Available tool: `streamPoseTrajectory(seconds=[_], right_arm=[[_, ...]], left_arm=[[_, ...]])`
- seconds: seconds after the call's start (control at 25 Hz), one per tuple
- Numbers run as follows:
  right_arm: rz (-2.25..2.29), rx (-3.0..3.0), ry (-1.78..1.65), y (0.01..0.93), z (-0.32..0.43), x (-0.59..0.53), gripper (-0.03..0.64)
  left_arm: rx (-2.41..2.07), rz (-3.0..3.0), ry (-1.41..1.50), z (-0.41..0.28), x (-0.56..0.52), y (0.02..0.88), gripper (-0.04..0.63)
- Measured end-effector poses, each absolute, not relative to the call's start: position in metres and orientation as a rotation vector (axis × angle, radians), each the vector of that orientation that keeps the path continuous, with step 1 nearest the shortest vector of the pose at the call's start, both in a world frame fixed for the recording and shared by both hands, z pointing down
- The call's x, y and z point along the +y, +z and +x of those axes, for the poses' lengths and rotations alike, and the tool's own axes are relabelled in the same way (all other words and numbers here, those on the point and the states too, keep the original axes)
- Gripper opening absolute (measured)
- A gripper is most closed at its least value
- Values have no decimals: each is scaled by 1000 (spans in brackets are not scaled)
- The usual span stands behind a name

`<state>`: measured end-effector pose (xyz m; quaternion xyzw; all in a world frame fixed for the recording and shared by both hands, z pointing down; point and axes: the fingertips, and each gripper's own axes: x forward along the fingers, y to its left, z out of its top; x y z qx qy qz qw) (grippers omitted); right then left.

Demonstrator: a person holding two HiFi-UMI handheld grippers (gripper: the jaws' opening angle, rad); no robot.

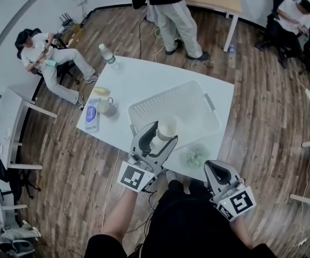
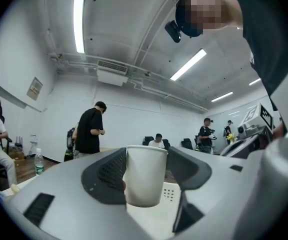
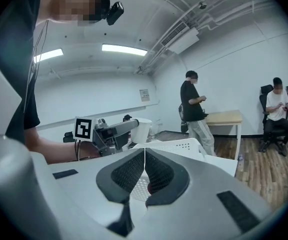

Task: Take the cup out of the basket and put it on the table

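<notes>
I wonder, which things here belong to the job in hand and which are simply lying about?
Job: paper cup, gripped by the left gripper; white basket; white table.
Lying about: water bottle; yellow item; mug; blue-and-white packet; green bundle. The right gripper is shut and idle.

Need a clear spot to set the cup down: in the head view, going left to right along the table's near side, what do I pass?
Blue packet → mug → paper cup gripped in the left gripper → green bundle → right gripper, shut and empty.
</notes>
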<state>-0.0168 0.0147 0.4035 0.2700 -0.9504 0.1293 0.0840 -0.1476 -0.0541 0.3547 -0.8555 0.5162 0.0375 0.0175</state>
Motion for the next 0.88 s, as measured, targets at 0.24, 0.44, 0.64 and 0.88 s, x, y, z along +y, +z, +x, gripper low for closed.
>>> streamPoseTrajectory(seconds=[0.24,0.44,0.64,0.88], right_arm=[[709,-2843,376,402,-42,19,25],[671,-2822,367,409,-52,20,25],[654,-2803,361,410,-61,22,25],[666,-2775,369,415,-69,23,25]], left_arm=[[1823,-2449,177,-204,-22,346,270],[1965,-2304,224,-251,1,350,270],[2076,-2191,198,-285,18,368,270],[2231,-2081,235,-319,32,410,270]])
